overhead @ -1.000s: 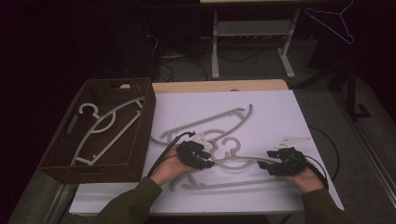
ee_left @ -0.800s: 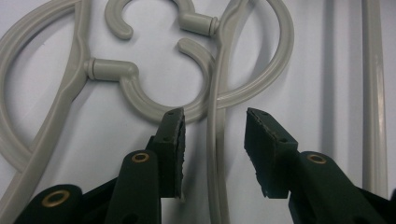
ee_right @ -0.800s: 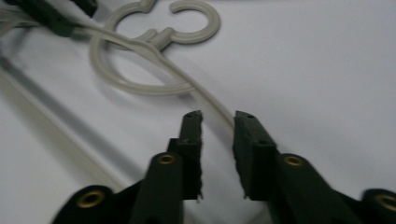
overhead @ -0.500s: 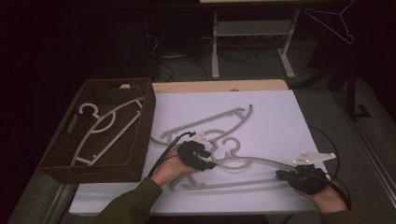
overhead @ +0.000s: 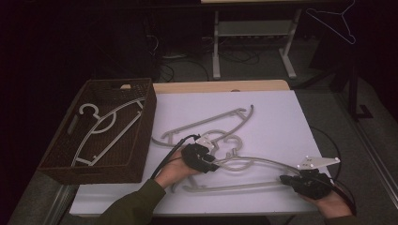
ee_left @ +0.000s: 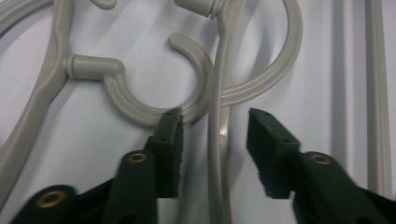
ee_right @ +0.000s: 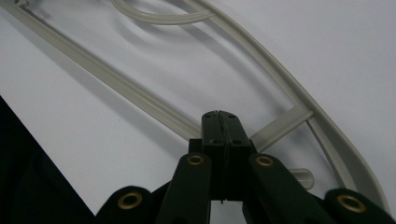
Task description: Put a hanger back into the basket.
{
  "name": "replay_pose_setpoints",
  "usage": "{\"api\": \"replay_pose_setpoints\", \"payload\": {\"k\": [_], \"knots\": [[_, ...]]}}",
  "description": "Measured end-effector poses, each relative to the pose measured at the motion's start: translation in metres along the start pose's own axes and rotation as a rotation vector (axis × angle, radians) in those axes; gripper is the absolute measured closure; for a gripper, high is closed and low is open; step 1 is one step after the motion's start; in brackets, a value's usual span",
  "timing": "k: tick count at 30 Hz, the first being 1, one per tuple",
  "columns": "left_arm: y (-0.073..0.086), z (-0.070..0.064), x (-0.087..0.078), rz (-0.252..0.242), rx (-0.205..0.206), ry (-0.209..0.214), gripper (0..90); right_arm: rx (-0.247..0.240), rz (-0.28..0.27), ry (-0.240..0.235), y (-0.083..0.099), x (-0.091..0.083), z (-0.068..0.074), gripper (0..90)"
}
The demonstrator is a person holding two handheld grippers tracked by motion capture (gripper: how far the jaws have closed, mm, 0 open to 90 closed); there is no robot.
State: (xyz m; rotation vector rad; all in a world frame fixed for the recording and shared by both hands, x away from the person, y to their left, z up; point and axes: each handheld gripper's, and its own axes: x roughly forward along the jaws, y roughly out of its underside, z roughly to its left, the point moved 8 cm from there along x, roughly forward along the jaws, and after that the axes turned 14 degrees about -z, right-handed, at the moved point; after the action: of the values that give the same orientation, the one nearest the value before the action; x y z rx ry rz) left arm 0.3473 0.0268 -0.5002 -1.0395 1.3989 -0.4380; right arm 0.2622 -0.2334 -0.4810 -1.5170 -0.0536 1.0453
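A dark woven rectangular basket (overhead: 141, 140) at the table's left holds one pale grey plastic hanger (overhead: 101, 131). The left gripper (ee_left: 214, 135), jaws open, straddles a near hanger's arm (ee_left: 218, 140); the right gripper (ee_right: 219, 123) has its jaws closed.

high view looks down on the table (overhead: 281, 117); gripper views sit close above its hangers (ee_left: 219, 93).

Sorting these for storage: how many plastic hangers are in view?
3: one hanger in the basket; one far hanger on the table; one near hanger between the grippers. A thin wire one hangs top right.
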Motion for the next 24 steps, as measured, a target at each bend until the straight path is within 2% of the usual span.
{"api": "replay_pose_setpoints", "payload": {"k": [4, 7, 15, 17, 19, 21, 24], "knots": [[-0.001, -0.002, 0.002, 0.001, 0.019, 0.004, 71.2, 0.000, -0.001, -0.002, 0.000, 0.000, 0.000, 89.9], [-0.001, -0.001, 0.003, 0.008, 0.043, -0.015, 78.3, 0.000, 0.000, -0.002, 0.000, 0.000, 0.000, 89.9], [-0.002, -0.002, 0.000, 0.003, 0.034, 0.010, 81.4, 0.001, -0.005, -0.006, -0.002, 0.000, 0.002, 89.7], [-0.005, -0.003, -0.003, -0.021, 0.017, 0.018, 81.7, 0.002, -0.025, -0.002, -0.007, 0.001, 0.001, 79.6], [-0.007, -0.002, -0.007, -0.024, 0.032, 0.013, 81.9, 0.000, -0.056, 0.004, -0.012, 0.002, 0.000, 67.9], [-0.009, -0.002, -0.011, -0.032, 0.021, 0.011, 82.0, 0.010, -0.075, 0.005, -0.017, 0.002, -0.001, 55.7], [-0.013, 0.000, -0.018, -0.042, 0.022, -0.007, 82.1, -0.009, -0.116, 0.020, -0.027, 0.003, -0.002, 41.8]]}}
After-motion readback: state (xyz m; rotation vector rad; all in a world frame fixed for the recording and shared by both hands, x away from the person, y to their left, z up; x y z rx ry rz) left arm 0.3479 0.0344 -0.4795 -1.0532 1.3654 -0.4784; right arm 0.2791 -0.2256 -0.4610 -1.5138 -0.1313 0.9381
